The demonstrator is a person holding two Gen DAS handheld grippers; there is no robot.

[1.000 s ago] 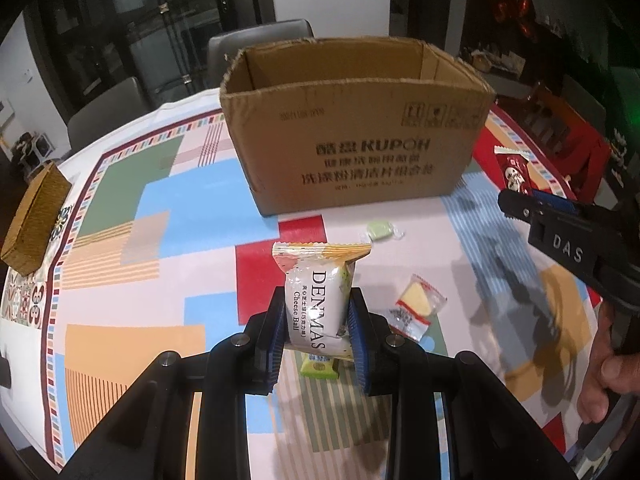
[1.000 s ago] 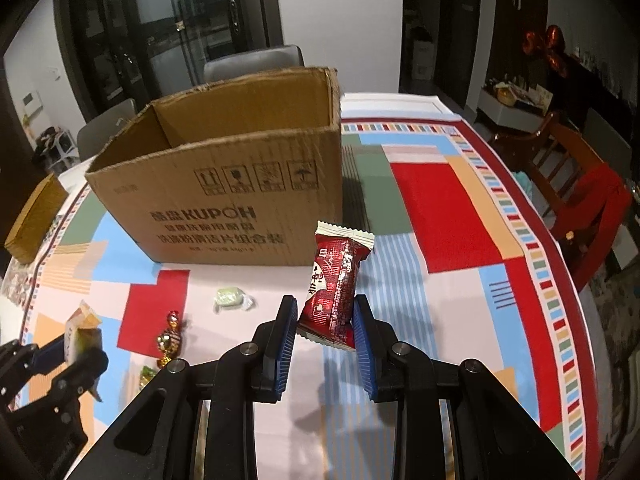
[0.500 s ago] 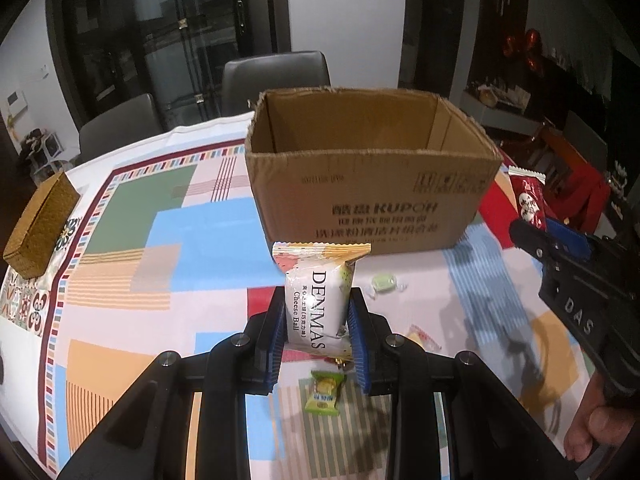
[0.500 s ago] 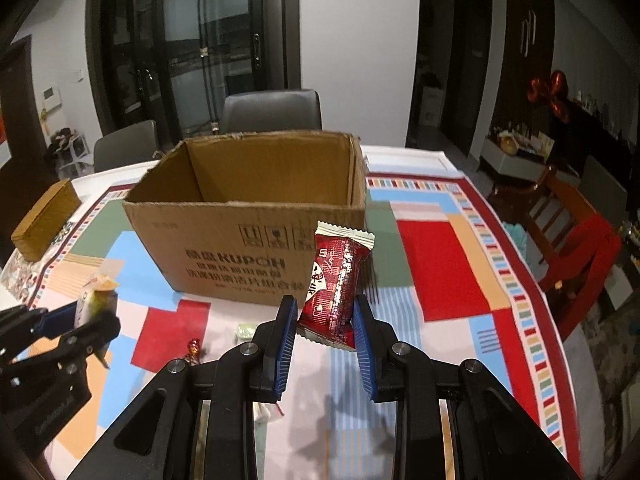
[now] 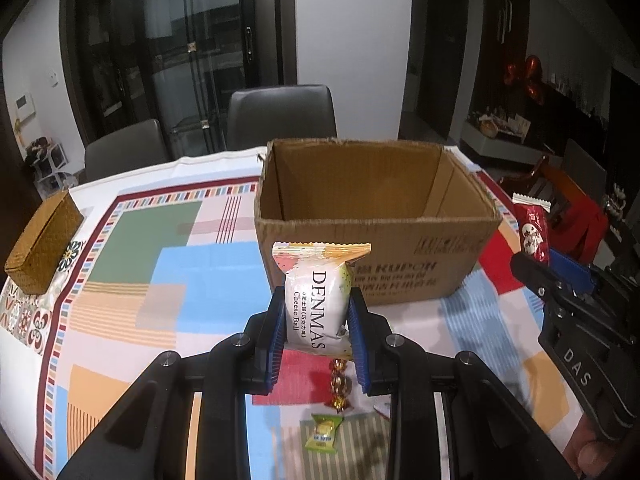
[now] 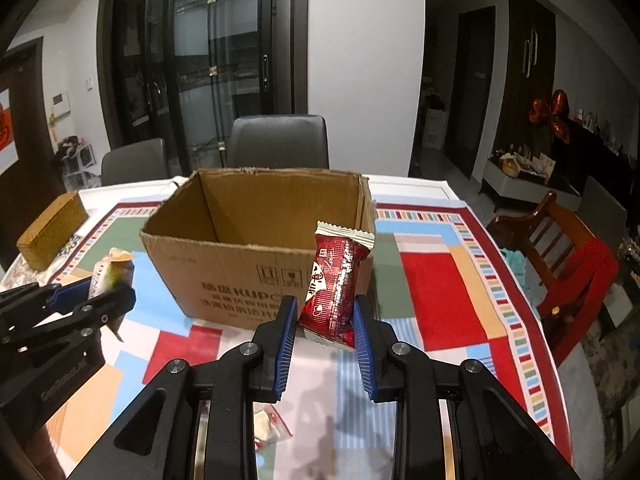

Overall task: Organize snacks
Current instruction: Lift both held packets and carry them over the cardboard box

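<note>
L hand-held gripper (image 5: 318, 330) is pinching the white cheese-ball packet (image 5: 318, 300) upright, pads nearly closed on its lower half; R hand-held gripper (image 6: 325, 328) is clamping the red snack packet (image 6: 334, 284) the same way. Both packets are hanging in front of the open cardboard box (image 5: 376, 256), above the tabletop (image 5: 168, 264), not yet over its rim.

To do this well: keep lifting till each packet's bottom is clearing the near wall, carry fwd over the opening w/o bumping grippers, then let go low inside.

Hard to see: box floor is hidden behind the near wall, so contents unknown. Gold candy (image 5: 339, 384) and green candy (image 5: 325, 432) are lying partly behind the L fingers; a small clear-wrapped sweet (image 6: 270, 432) is blurry.
</note>
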